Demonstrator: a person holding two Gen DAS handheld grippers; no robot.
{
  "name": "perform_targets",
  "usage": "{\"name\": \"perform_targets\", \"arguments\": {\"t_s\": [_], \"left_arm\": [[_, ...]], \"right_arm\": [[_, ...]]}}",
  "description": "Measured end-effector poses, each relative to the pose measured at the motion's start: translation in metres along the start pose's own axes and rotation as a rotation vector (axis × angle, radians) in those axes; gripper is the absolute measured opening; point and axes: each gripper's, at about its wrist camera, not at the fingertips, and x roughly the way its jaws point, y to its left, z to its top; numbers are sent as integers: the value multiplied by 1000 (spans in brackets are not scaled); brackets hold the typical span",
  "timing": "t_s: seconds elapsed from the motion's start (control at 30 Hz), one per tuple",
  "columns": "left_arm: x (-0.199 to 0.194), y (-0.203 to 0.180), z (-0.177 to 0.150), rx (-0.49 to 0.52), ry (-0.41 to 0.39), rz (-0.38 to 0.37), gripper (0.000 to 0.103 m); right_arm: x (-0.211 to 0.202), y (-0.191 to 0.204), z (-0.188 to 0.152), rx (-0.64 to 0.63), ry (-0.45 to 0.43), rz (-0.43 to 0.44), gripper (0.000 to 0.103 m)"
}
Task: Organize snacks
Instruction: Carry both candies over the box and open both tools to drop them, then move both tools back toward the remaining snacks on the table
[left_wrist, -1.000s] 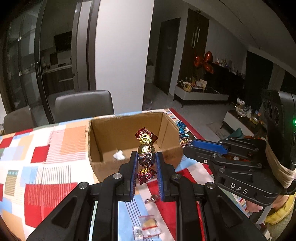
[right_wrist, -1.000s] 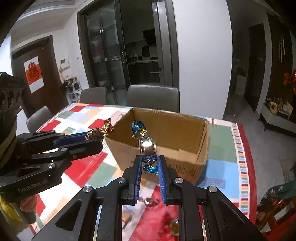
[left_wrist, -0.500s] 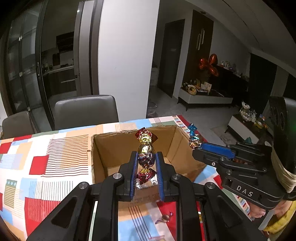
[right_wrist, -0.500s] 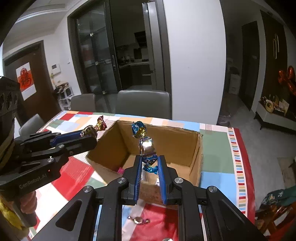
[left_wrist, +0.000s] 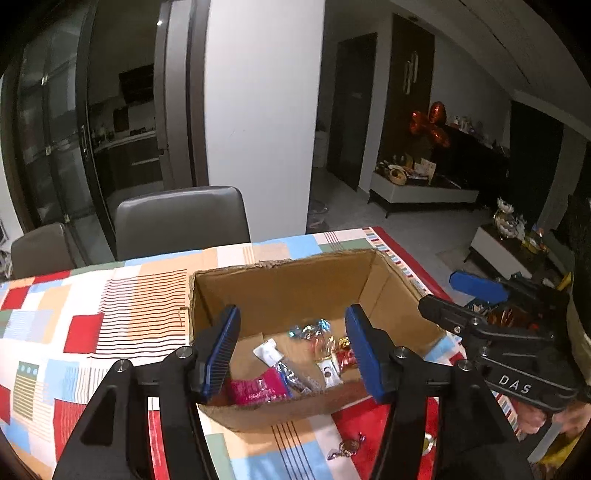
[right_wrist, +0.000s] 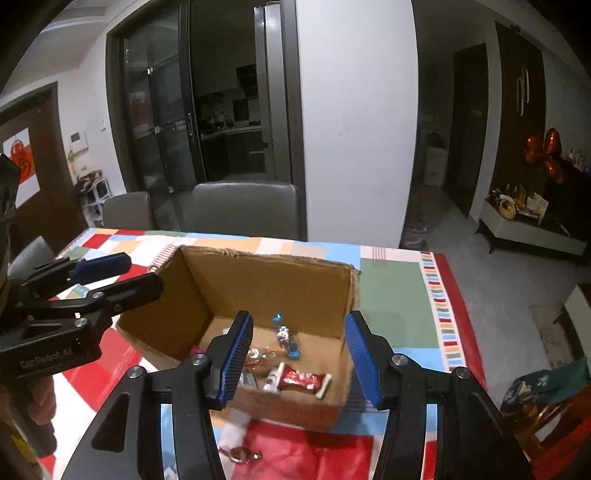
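Left gripper and right gripper: jaws spread wide, empty. Wrapped candies lie below, inside cardboard box.

A broad white pillar anchors the room. Left of it stand dark-framed glass doors onto a dim kitchen; in front of it, two grey chairs at a table with a patchwork cloth. Right of it — grey floor, a low white bench, orange balloons.
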Motion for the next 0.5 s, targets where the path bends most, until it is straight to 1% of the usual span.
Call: {"name": "perform_targets", "arguments": {"t_s": [0.13, 0.4, 0.5], "left_arm": [[-15, -8, -8, 8, -9, -15, 59], [-48, -20, -21, 24, -30, -40, 59], [-60, -25, -29, 33, -34, -36, 59]], "right_arm": [[-16, 2, -8, -17, -8, -17, 53], [-47, 4, -19, -7, -19, -24, 53], [-60, 5, -26, 1, -27, -32, 53]]}}
